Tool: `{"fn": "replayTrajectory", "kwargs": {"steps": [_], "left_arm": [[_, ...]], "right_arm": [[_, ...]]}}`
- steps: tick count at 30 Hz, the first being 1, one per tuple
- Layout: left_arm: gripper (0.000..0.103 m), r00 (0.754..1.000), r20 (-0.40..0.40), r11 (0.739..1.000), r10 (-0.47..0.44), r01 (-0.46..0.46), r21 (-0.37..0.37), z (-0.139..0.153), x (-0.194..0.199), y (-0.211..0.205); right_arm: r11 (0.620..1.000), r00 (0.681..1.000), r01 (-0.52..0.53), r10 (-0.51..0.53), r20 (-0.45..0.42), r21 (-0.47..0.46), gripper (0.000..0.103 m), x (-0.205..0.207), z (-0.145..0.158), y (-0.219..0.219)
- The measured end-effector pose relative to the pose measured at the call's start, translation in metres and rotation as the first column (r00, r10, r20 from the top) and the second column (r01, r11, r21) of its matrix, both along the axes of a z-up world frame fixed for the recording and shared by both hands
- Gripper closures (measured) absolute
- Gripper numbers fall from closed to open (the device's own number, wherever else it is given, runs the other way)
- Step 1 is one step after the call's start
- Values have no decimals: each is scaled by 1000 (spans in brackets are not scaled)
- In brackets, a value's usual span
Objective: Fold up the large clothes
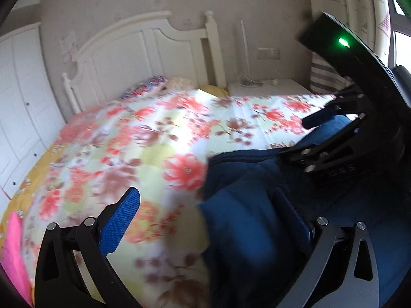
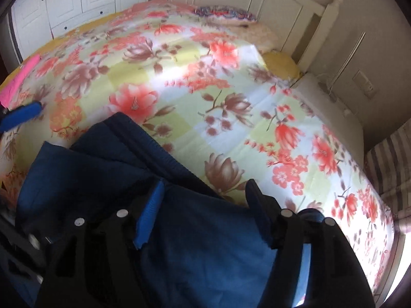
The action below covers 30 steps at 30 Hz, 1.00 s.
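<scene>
A dark blue garment lies bunched on the flowered bedspread, low right in the left wrist view. It also fills the lower middle of the right wrist view. My left gripper is open, its left pad over the bedspread and its right finger against the blue cloth. My right gripper is open, with the cloth lying between and under its fingers. The right gripper also shows at the right of the left wrist view. The left gripper's pad shows at the left edge of the right wrist view.
A pink cloth lies at the bed's near left edge. Pillows sit by the white headboard. A white bedside table stands beside the bed. White wardrobe doors stand past the far side.
</scene>
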State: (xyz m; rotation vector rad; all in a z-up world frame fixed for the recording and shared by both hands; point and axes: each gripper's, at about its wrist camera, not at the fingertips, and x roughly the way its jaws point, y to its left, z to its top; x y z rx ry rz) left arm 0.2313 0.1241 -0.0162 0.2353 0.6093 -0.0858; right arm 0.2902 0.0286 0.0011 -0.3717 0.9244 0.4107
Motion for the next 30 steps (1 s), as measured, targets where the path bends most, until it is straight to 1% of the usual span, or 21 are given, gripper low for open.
{"fn": "replayTrajectory", "kwargs": {"steps": [3, 4, 5, 6, 7, 9, 11, 12, 13, 14, 15, 16, 17, 19, 20, 22, 23, 25, 27, 29, 30], "left_arm": [[4, 995, 74, 997, 74, -72, -19, 25, -35, 29], [4, 992, 89, 995, 86, -81, -55, 33, -51, 39], [4, 993, 97, 992, 72, -61, -107, 40, -69, 47], [4, 993, 103, 990, 51, -37, -138, 44, -82, 50], [4, 994, 110, 987, 14, 3, -158, 47, -100, 49], [4, 992, 104, 983, -72, 88, -160, 47, -126, 38], [4, 984, 91, 974, -155, 167, -151, 38, -148, 19], [4, 979, 78, 970, -186, 196, -141, 32, -153, 11], [4, 975, 48, 968, -217, 221, -118, 21, -156, -1], [4, 975, 10, 972, -220, 221, -78, 7, -156, -11], [4, 981, -18, 980, -194, 192, -58, -9, -153, -16], [4, 983, -35, 978, -180, 174, -118, -18, -150, -10], [4, 981, -72, 966, -180, 162, -203, -24, -145, -1], [4, 973, -119, 944, -197, 156, -290, -32, -140, 10], [4, 972, -121, 944, -202, 160, -289, -33, -140, 10], [4, 974, -116, 954, -196, 162, -253, -33, -143, 6], [4, 975, -114, 959, -191, 161, -233, -33, -146, 3], [4, 976, -114, 964, -183, 156, -214, -31, -149, 1], [4, 978, -114, 967, -177, 151, -204, -30, -151, 0], [4, 978, -113, 968, -175, 150, -200, -31, -150, -1], [4, 978, -113, 968, -174, 149, -201, -31, -149, 0]], "right_arm": [[996, 997, -1, -5, 71, 89, 39, -17, 26, -10], [992, 996, -16, 4, 94, 128, 41, -24, 37, -11], [988, 994, -39, 23, 108, 146, 48, -30, 44, -9], [987, 992, -68, 51, 120, 147, 53, -36, 49, -3], [986, 987, -106, 90, 130, 126, 53, -42, 52, 6], [982, 977, -180, 170, 130, 65, 55, -53, 49, 29], [974, 969, -226, 224, 107, 9, 56, -58, 38, 50], [967, 964, -253, 254, 74, -26, 56, -59, 27, 61], [960, 961, -274, 276, 34, -60, 56, -60, 14, 69], [954, 959, -281, 282, -6, -103, 58, -58, 0, 76], [955, 962, -273, 272, -24, -120, 58, -55, -7, 80], [954, 963, -268, 266, -32, -133, 58, -55, -10, 82], [951, 964, -267, 265, -37, -154, 58, -55, -12, 85], [945, 964, -266, 265, -28, -191, 58, -58, -16, 91], [942, 963, -267, 269, -20, -205, 58, -59, -18, 91], [936, 962, -266, 273, 0, -229, 58, -65, -13, 93], [939, 962, -265, 271, 0, -221, 58, -66, -9, 91], [948, 960, -276, 281, 12, -157, 58, -74, 10, 86], [952, 953, -295, 299, 41, -84, 55, -84, 30, 77], [956, 953, -286, 291, 83, -63, 53, -92, 44, 71], [957, 954, -282, 287, 86, -66, 52, -92, 45, 72]]}}
